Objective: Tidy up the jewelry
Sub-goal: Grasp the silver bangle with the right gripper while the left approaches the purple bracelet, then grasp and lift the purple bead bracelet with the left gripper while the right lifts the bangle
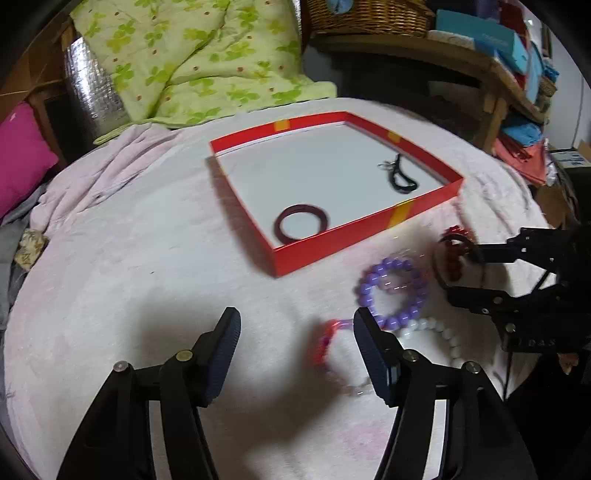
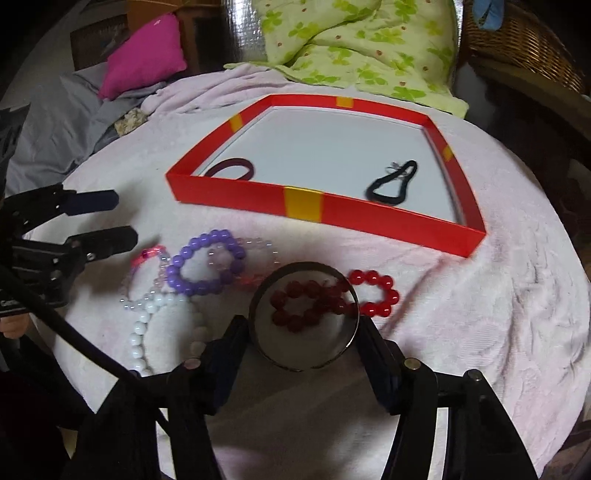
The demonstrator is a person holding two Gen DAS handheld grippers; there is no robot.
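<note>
Between right claw (image 2: 303,345) fingers: smooth round bangle (image 2: 303,353).

A green floral quilt (image 1: 192,55) and pink pillow (image 2: 146,51) lie behind. A wicker basket (image 1: 365,16) tops a cluttered wooden shelf (image 1: 491,70).

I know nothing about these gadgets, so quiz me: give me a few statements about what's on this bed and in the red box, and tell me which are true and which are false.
1. The red box holds a dark red bangle and a black cord piece. True.
2. The purple bead bracelet lies inside the box. False: it lies on the pale blanket, outside the box.
3. The right gripper has a metal bangle between its fingers. True.
4. The left gripper holds the white bead bracelet. False: its fingers stand open with nothing gripped.
5. The red bead bracelet lies outside the box. True.
</note>
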